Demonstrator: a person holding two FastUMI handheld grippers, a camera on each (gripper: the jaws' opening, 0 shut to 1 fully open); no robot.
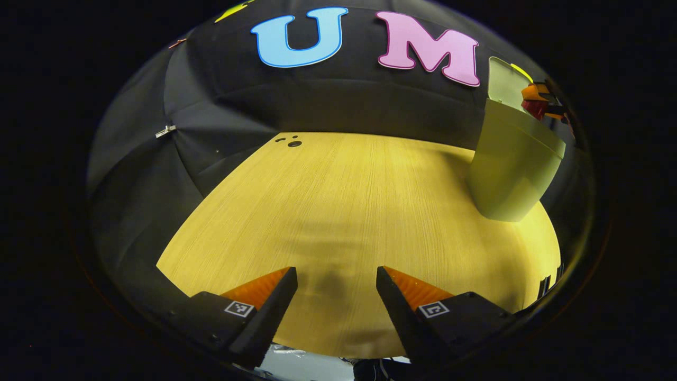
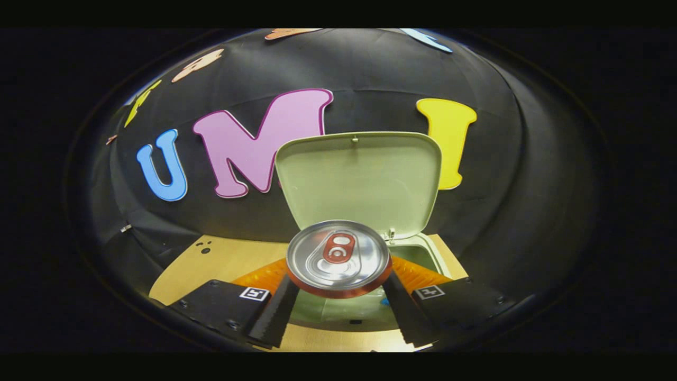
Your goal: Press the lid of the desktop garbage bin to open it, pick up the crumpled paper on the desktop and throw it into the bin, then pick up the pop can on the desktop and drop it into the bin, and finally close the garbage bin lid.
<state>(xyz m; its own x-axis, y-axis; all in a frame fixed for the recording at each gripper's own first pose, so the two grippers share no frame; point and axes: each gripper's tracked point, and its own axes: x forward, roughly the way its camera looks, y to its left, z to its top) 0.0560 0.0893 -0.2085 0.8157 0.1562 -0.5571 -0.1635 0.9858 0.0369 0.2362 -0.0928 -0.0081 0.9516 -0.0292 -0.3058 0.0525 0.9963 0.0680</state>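
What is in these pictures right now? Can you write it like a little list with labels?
bin: pale green bin on the wooden table
lid: lid standing open
can: pop can upright, top facing the camera, held above the bin's opening
right tool: right tool shut on the can
left tool: left tool open, empty, over the table
crumpled paper: cannot tell where it is

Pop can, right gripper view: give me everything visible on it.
The pop can shows its top end: a silvery, metal-looking lid with a red pull tab lying flat, seemingly unopened, and a red band of wall below the rim. It sits upright between the right tongs, both fingers pressing its sides. It hangs over the open mouth of the pale green bin, whose lid stands raised behind it. Nothing else touches it.
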